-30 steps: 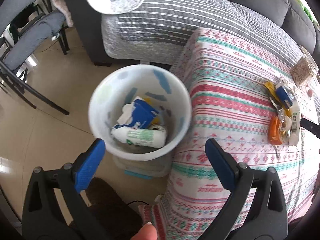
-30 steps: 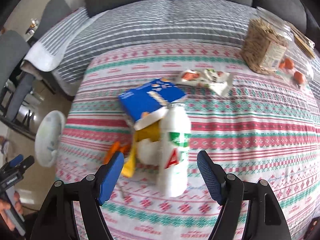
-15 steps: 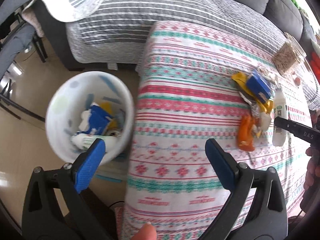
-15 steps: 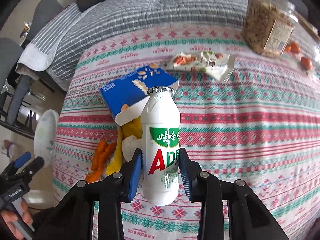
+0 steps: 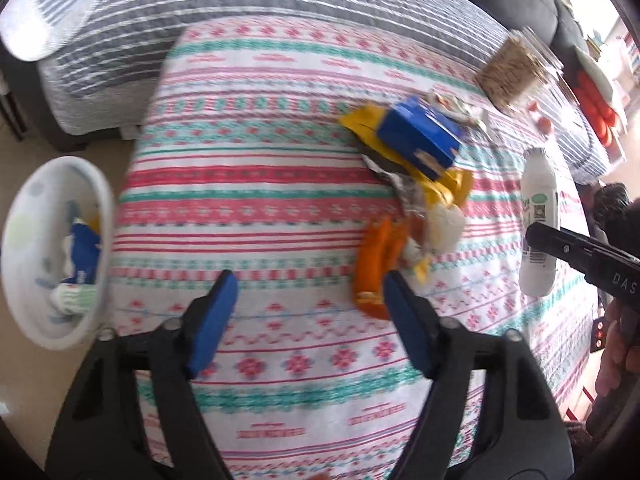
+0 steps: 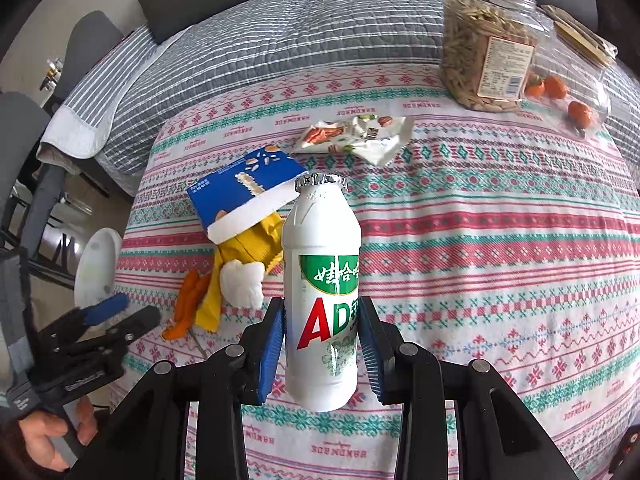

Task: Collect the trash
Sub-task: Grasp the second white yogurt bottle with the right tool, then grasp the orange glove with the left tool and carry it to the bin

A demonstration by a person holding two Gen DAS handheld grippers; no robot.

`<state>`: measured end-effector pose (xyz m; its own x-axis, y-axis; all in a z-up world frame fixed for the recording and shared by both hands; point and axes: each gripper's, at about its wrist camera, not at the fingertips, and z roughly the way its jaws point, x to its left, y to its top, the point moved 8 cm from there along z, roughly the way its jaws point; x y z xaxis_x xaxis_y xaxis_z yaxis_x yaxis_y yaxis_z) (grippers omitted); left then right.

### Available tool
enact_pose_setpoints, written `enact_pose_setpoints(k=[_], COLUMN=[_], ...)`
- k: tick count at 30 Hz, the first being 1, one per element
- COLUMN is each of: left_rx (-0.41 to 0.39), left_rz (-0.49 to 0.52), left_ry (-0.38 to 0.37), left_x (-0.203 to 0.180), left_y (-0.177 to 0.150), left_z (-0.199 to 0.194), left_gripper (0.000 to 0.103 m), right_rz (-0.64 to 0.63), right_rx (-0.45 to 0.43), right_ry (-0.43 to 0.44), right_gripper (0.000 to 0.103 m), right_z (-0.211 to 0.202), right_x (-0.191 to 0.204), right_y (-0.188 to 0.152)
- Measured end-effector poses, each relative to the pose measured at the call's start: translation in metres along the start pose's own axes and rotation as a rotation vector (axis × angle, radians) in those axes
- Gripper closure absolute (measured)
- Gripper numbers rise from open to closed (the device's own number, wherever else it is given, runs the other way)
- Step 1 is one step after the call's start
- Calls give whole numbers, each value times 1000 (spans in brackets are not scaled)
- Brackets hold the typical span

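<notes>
Right gripper [image 6: 322, 354] is clamped on the white AD yogurt-drink bottle [image 6: 322, 280], both blue pads pressed flat to its sides, foil cap pointing away over the patterned tablecloth [image 6: 500, 264]. Left gripper [image 5: 308, 320] has just been closing its jaws and they stand part-spread, nothing between them, only cloth beneath. Just beyond its right pad lies the orange wrapper [image 5: 376, 268], touching it in the view. Past that wrapper sits the rest of the trash pile: a crumpled white tissue [image 6: 242, 282] beside the bottle, a yellow wrapper [image 6: 256, 246] under the blue carton [image 6: 244, 192], which leans on top. Further back from the bottle, a white snack packet [image 6: 356, 138] lies alone. Off the table's left edge stands the white waste bin [image 5: 52, 248], already holding cartons and a bottle. Far corner: a clear jar of seeds [image 6: 486, 44], with a clear bag of small orange fruits [image 6: 568, 92] beside it.
</notes>
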<state>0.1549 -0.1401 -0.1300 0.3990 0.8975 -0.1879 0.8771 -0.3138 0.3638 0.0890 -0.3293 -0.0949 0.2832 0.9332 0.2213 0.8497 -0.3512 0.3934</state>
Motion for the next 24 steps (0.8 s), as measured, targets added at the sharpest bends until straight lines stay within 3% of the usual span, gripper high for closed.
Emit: enact_pose_setpoints(k=[2, 11, 24], left_rx=[8, 21, 34], left_rz=[12, 40, 32], left_ry=[-25, -79, -66], left_x=[-8, -35, -40], left_y=[-1, 2, 4], left_z=[5, 18, 26], left_gripper=[44, 66, 82], right_rz=[5, 22, 26], right_rx=[-4, 12, 11], right_ry=[3, 15, 8], right_gripper=[66, 66, 66], right_z=[-3, -1, -4], right_x=[-5, -9, -14], right_y=[-1, -5, -9])
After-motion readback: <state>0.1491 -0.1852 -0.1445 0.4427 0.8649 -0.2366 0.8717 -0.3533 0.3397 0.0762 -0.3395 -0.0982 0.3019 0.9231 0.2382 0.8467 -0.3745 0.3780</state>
